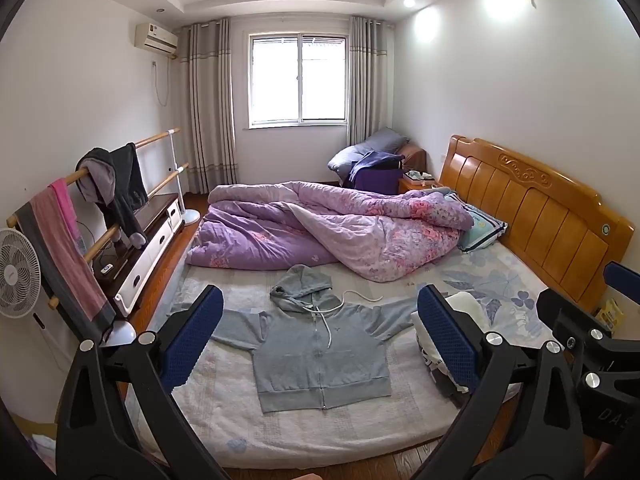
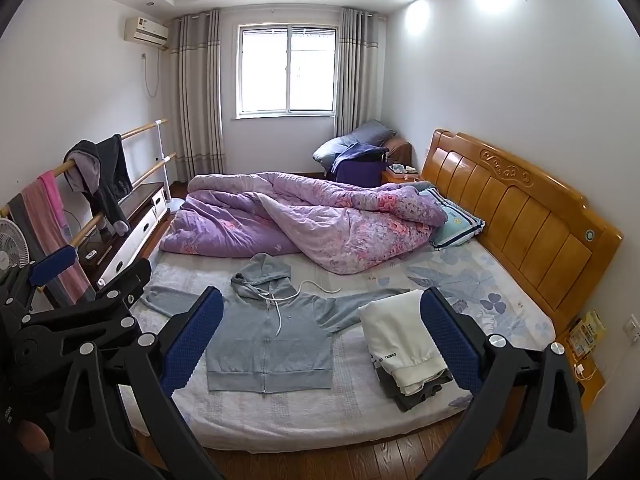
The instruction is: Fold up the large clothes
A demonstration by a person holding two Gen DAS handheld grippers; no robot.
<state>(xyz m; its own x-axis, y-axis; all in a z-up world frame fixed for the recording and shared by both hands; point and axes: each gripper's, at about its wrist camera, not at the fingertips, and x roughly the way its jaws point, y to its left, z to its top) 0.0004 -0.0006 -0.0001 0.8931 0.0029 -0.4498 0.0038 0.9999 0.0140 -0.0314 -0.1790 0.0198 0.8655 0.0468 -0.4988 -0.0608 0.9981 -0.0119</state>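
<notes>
A grey zip-up hoodie lies flat, front up, on the bed with both sleeves spread and the hood toward the quilt; it also shows in the right wrist view. My left gripper is open and empty, held above the near edge of the bed, its blue pads framing the hoodie. My right gripper is open and empty, a little to the right, framing the hoodie's right side and a stack of folded clothes. The right gripper also shows at the right edge of the left wrist view.
A crumpled purple floral quilt covers the far half of the bed. A pillow lies by the wooden headboard. A clothes rail with towels, a fan and a TV cabinet stand left. Wooden floor runs along the bed's near edge.
</notes>
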